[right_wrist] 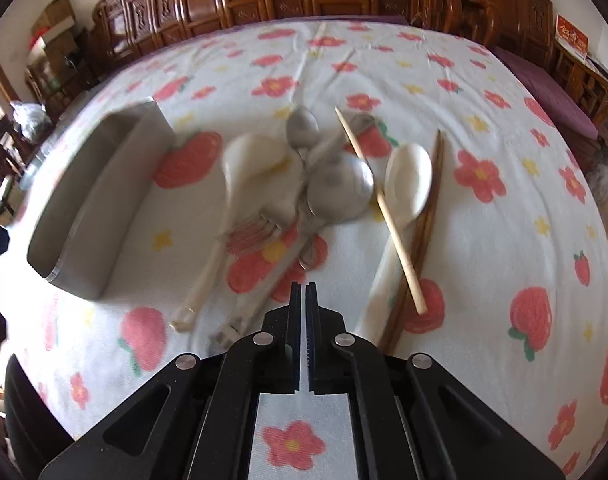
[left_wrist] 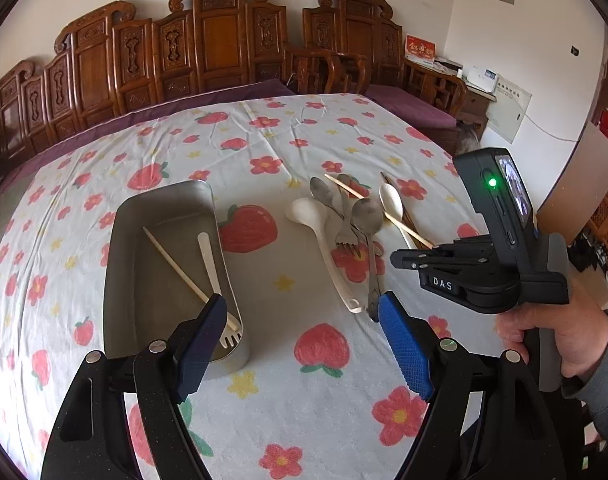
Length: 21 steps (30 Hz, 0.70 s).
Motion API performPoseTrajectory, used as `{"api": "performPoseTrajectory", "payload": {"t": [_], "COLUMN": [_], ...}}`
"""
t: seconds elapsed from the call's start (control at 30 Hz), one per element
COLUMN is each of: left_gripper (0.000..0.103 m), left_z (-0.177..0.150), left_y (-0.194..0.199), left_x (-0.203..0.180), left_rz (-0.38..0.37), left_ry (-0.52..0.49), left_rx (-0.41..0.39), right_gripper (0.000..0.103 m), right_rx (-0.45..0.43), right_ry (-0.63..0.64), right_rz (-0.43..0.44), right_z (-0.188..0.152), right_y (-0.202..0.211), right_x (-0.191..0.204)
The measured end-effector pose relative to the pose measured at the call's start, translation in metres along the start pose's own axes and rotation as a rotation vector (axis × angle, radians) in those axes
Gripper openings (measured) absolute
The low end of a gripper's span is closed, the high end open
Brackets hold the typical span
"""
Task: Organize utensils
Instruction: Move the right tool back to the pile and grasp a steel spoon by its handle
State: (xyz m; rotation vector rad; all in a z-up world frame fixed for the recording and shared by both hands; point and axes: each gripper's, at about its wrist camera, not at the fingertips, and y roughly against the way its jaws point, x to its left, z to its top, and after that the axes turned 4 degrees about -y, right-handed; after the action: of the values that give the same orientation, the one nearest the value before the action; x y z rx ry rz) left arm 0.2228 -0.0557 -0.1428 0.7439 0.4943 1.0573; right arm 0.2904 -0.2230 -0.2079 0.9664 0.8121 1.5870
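Clearly we sort into the metal tin (left_wrist: 160, 220) at left; loose utensils (right_wrist: 304, 184) wait mid-frame, so our right gripper (right_wrist: 305, 286) hovers clenched on nothing, left gripper (left_wrist: 302, 308) spread wide

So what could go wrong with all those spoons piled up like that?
The pile of utensils overlaps, so lifting one could drag its neighbours along. The right gripper is shut with nothing in it, so it may have missed its grab. The metal tray sits off to the side, so a carried piece could drop.
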Motion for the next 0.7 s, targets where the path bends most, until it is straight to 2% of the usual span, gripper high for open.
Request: {"api": "performPoseTrajectory", "payload": {"t": [0.03, 0.13, 0.17, 0.27, 0.33, 0.4, 0.6, 0.7], "left_gripper": [0.075, 0.075, 0.075, 0.075, 0.075, 0.075, 0.075, 0.075], "left_z": [0.0, 0.0, 0.0, -0.001, -0.002, -0.003, -0.004, -0.003], "left_y": [0.0, 0.0, -0.001, -0.002, -0.004, -0.005, -0.007, -0.008], "left_x": [0.0, -0.001, -0.002, -0.003, -0.002, -0.002, -0.003, -0.005], "left_rz": [0.0, -0.003, -0.002, -0.005, -0.006, -0.008, -0.016, -0.017], "left_ry": [0.002, 0.004, 0.003, 0.005, 0.007, 0.009, 0.01, 0.009], "left_rx": [0.0, 0.003, 0.003, 0.007, 0.011, 0.016, 0.017, 0.017], "right_gripper": [0.007, 0.025, 0.027, 0.027, 0.027, 0.03, 0.029, 0.017], "right_rx": [-0.007, -0.012, -0.016, -0.016, -0.005, -0.011, 0.0, 0.001], "right_ry": [0.002, -0.038, -0.053, -0.056, -0.028, -0.011, -0.003, -0.009], "right_rz": [-0.01, 0.011, 0.015, 0.028, -0.013, -0.034, -0.08, -0.093], "right_z": [0.002, 0.009, 0.012, 0.017, 0.018, 0.021, 0.028, 0.027], "right_y": [-0.001, -0.009, -0.011, -0.017, -0.023, -0.027, -0.032, -0.031], "right_x": [0.001, -0.005, -0.007, -0.007, -0.003, -0.001, 0.003, -0.001]}}
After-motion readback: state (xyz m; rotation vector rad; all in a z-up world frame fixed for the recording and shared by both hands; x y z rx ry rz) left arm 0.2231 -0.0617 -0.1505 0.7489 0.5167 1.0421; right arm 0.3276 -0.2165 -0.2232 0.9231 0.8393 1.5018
